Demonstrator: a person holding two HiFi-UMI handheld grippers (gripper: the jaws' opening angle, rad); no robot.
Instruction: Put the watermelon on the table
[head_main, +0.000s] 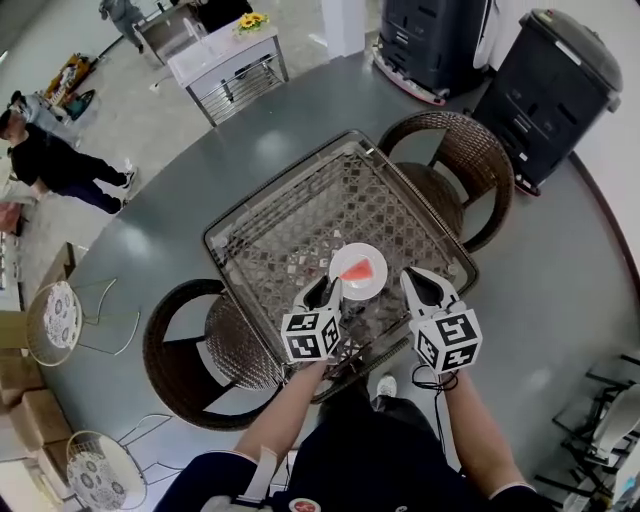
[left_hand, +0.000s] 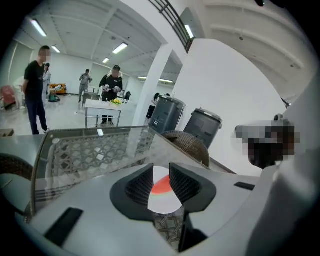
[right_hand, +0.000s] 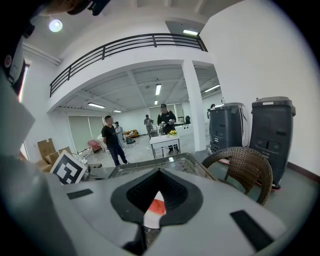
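Glass over brown wickerwork forms the top of the square desk (head_main: 300, 225), which stands on a smooth grey floor (head_main: 150, 230) in a large white-walled hall. Two round-backed wicker chairs are drawn up to it, one at the far right corner (head_main: 462, 160) and one at the near left (head_main: 195, 350). Two dark wheeled bins (head_main: 555, 85) stand against the wall beyond. A small white side table (head_main: 225, 58) with yellow flowers (head_main: 250, 20) stands further off, and a person in dark clothes (head_main: 55, 165) is on the open floor at the left. A white plate (head_main: 375, 287) sits on the glass near the desk's front edge and carries the red watermelon (head_main: 362, 270) slice. The left gripper (head_main: 328, 288) points at the plate's near-left edge. Its fingers (left_hand: 137, 185) stand moderately apart with nothing gripped, and the plate and slice show through the gap, lying beyond the tips. The right gripper (head_main: 412, 275) points at the plate's near-right side, just beside it. Its fingertips meet, leaving only a narrow wedge lower down through which the slice shows, and it holds nothing. Neither gripper is seen touching the plate or the watermelon.
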